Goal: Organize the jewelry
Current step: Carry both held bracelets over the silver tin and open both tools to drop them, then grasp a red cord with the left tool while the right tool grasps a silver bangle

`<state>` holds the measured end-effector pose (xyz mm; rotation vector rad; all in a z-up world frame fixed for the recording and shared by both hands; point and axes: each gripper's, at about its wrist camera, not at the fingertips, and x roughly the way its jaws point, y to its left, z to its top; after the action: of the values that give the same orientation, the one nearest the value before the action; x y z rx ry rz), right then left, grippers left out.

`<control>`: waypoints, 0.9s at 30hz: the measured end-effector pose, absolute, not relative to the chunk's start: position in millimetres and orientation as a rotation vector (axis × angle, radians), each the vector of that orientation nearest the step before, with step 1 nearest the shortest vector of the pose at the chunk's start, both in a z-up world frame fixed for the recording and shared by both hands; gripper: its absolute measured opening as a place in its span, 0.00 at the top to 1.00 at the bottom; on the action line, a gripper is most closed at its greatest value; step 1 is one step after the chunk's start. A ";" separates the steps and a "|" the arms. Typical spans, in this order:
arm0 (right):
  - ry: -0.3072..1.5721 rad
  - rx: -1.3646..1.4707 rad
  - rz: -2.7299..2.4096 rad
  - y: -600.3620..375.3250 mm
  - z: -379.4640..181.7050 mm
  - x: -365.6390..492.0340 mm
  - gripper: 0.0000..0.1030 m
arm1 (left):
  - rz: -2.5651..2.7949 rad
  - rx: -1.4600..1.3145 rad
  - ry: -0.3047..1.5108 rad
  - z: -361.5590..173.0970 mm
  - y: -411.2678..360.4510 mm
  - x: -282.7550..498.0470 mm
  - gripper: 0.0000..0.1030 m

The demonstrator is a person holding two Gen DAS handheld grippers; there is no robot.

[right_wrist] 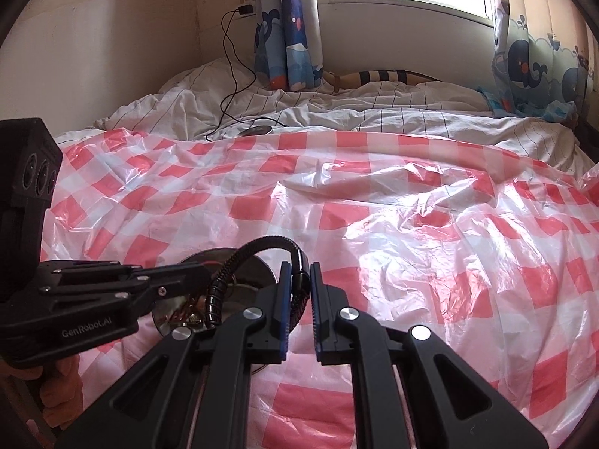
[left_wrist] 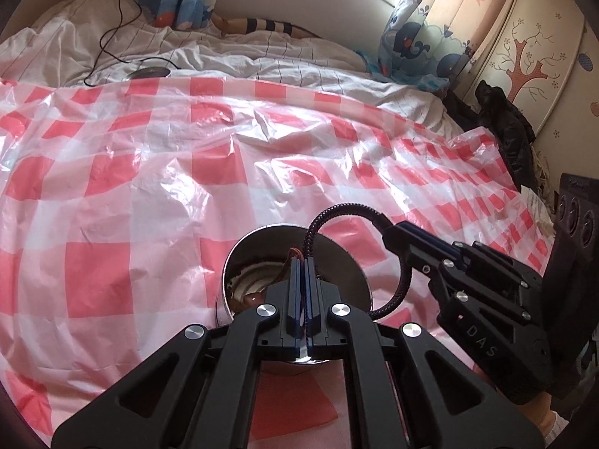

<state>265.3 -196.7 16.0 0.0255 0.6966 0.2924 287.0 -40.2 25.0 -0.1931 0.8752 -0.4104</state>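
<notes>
A round metal tin (left_wrist: 337, 262) stands on the red-and-white checked plastic sheet and holds some jewelry (left_wrist: 254, 292). A dark braided bracelet (left_wrist: 344, 213) arches over the tin. My left gripper (left_wrist: 301, 262) is shut on one end of it, above the tin's mouth. My right gripper (left_wrist: 393, 230) comes in from the right and holds the other end. In the right wrist view the right gripper (right_wrist: 299, 273) grips the bracelet (right_wrist: 262, 241) between its pads, with the left gripper (right_wrist: 202, 273) over the tin (right_wrist: 254, 277).
The checked sheet (left_wrist: 149, 187) covers a bed with a rumpled white striped duvet (left_wrist: 224, 60) behind it. A black cable and a round charger pad (left_wrist: 148, 72) lie on the duvet. Whale-print curtains (right_wrist: 288, 22) and dark clothes (left_wrist: 509, 127) are at the edges.
</notes>
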 end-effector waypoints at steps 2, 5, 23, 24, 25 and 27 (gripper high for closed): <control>0.691 0.011 0.295 -192.4 16.9 266.7 0.89 | -0.405 -0.196 0.900 23.2 -37.2 286.6 0.96; 0.691 -0.004 0.308 -184.4 16.2 269.9 0.90 | -0.372 -0.224 0.891 32.2 -21.7 279.1 0.79; 0.724 -0.022 0.315 -196.4 36.6 226.7 0.74 | -0.289 -0.203 0.937 29.0 12.8 207.4 0.51; 0.745 0.011 0.336 -204.4 38.1 217.1 0.74 | -0.304 -0.190 0.956 23.9 10.3 200.3 0.51; 0.764 0.053 0.359 -212.6 38.0 207.1 0.74 | -0.327 -0.180 0.975 19.5 7.0 193.4 0.51; 0.828 0.158 0.436 -228.9 27.7 186.7 0.74 | -0.379 -0.166 0.999 12.9 0.6 182.1 0.51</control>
<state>186.7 -228.9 27.7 0.1580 0.8280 0.4365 182.1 0.6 12.9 -0.1659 0.9992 -0.3795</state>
